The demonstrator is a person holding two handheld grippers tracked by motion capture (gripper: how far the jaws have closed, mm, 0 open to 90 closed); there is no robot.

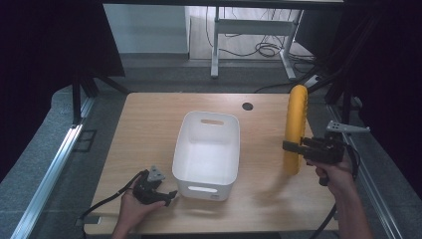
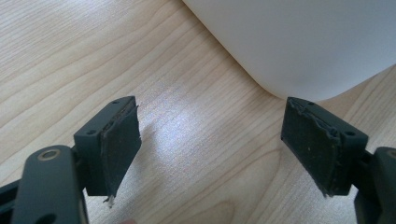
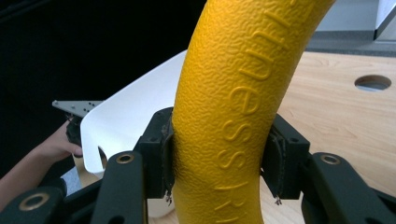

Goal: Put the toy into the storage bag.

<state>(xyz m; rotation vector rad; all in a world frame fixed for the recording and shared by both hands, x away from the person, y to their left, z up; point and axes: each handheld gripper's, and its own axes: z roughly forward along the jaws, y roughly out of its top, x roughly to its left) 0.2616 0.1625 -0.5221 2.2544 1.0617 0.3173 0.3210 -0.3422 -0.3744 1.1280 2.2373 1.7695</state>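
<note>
My right gripper [image 1: 290, 146], held level above the desk's [image 1: 149, 129] right edge, has its jaws clamped on the yellow ring [image 1: 294, 127], which stands upright on its rim. My left gripper [image 1: 170, 195] rests low at the near edge, jaws apart, just beside the white bin's [image 1: 185, 149] near-left corner.

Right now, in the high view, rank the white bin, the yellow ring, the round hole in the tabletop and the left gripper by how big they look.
1. white bin
2. yellow ring, seen edge-on
3. left gripper
4. round hole
</note>
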